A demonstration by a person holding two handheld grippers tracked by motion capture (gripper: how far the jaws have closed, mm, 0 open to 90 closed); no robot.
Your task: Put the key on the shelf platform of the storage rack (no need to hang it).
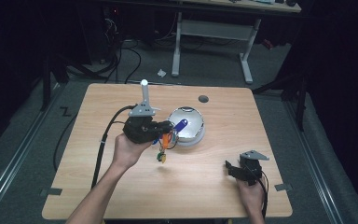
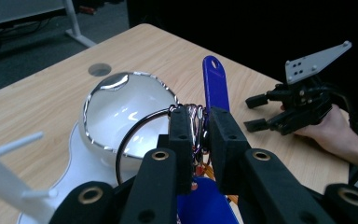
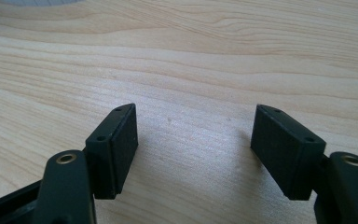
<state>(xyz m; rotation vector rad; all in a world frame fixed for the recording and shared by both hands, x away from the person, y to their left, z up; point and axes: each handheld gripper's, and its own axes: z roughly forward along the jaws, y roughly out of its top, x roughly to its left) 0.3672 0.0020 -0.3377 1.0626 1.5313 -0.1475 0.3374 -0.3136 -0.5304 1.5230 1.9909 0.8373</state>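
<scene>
Left gripper (image 2: 196, 135): my jaws clamp a key ring (image 2: 142, 135) with blue tag (image 2: 215, 86), at the bowl's (image 1: 191, 122) 9 o'clock; lower keys half hidden
Right gripper (image 3: 193, 140): jaws apart over bare table (image 3: 191, 60), 5 o'clock

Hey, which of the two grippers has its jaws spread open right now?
The right gripper, low over bare table with nothing between its jaws. The left gripper is clamped on a key ring.

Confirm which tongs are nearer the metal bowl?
Left. The left tongs hold a key bunch right at the metal bowl and its rim; the right tongs rest open, well off toward the table's near right corner.
</scene>
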